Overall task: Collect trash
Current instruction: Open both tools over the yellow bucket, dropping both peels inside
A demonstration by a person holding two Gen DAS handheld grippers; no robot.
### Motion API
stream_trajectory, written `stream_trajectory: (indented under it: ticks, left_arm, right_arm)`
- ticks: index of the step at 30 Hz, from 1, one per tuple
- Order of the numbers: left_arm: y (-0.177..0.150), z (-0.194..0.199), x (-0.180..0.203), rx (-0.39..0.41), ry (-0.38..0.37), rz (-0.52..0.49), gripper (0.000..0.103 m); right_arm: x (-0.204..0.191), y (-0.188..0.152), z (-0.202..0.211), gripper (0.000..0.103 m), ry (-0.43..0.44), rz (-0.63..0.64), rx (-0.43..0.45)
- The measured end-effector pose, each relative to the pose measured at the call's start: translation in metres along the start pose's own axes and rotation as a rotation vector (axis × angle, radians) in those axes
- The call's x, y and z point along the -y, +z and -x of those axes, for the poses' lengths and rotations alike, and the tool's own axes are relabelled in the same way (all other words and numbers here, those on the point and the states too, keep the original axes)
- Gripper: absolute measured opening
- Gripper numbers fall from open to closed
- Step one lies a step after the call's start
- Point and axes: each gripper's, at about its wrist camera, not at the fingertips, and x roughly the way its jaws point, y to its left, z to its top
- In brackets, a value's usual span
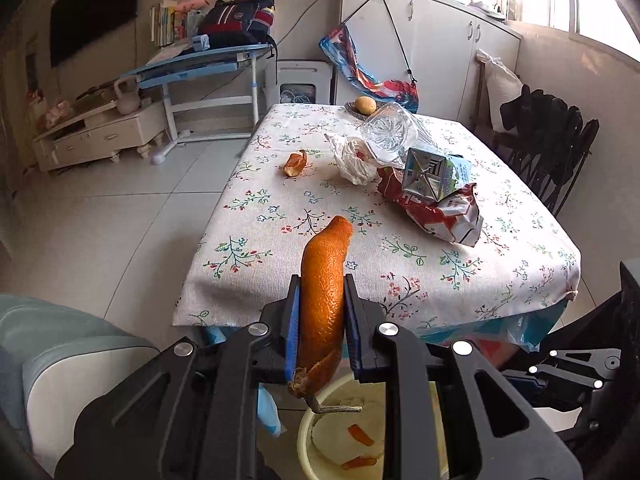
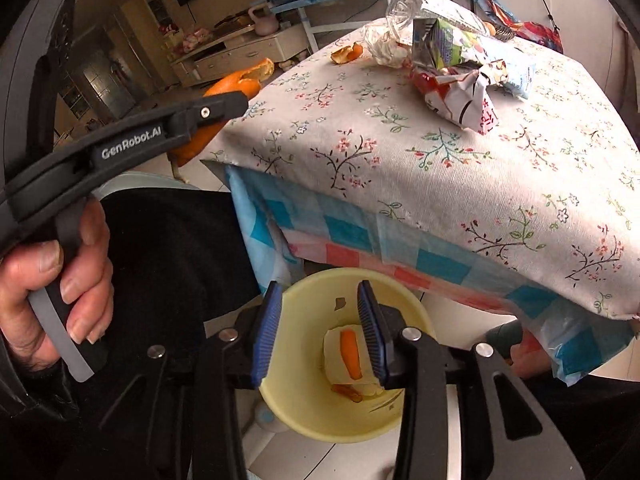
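My left gripper (image 1: 321,280) is shut on a long orange peel (image 1: 322,316) and holds it upright in front of the near table edge, above the yellow bin (image 1: 308,432). In the right wrist view a hand holds that gripper (image 2: 212,116) with the peel (image 2: 236,84). My right gripper (image 2: 320,292) stands open over the bin (image 2: 296,360) with nothing between its pads; peel bits and white paper lie inside. On the floral table (image 1: 280,240) lie another peel piece (image 1: 296,164), a crumpled plastic bag (image 1: 352,158), a clear plastic container (image 1: 390,132), a carton (image 1: 434,174) and a red-white wrapper (image 1: 444,212).
A dish with a yellow fruit (image 1: 365,105) sits at the table's far end. A black chair (image 1: 548,144) stands right of the table, and a pale cushioned seat (image 1: 60,340) is at the near left. A blue desk (image 1: 200,64) and white cabinets stand behind.
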Motion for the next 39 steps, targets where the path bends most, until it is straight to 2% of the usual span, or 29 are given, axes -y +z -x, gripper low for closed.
stream_trajectory:
  ticks: [9, 16, 23, 32, 35, 39]
  left_arm:
    - [-0.014, 0.016, 0.012, -0.017, -0.018, -0.025, 0.019]
    - [-0.029, 0.018, 0.031, -0.061, -0.052, -0.070, 0.019]
    - [-0.048, 0.010, 0.055, -0.138, -0.092, -0.153, 0.019]
    - [-0.074, -0.010, 0.079, -0.276, -0.122, -0.269, 0.020]
    - [-0.080, -0.015, 0.082, -0.312, -0.132, -0.287, 0.024]
    - [-0.082, -0.016, 0.082, -0.318, -0.126, -0.294, 0.046]
  right_arm:
    - [0.007, 0.001, 0.020, 0.052, -0.039, -0.034, 0.117]
    - [0.023, 0.005, 0.039, 0.058, -0.086, -0.102, 0.213]
    - [0.041, 0.003, 0.053, 0.062, -0.111, -0.176, 0.270]
    - [0.051, 0.000, 0.062, 0.063, -0.114, -0.216, 0.295]
    - [0.053, -0.001, 0.064, 0.063, -0.113, -0.225, 0.297]
    - [0.055, -0.001, 0.064, 0.063, -0.112, -0.233, 0.298]
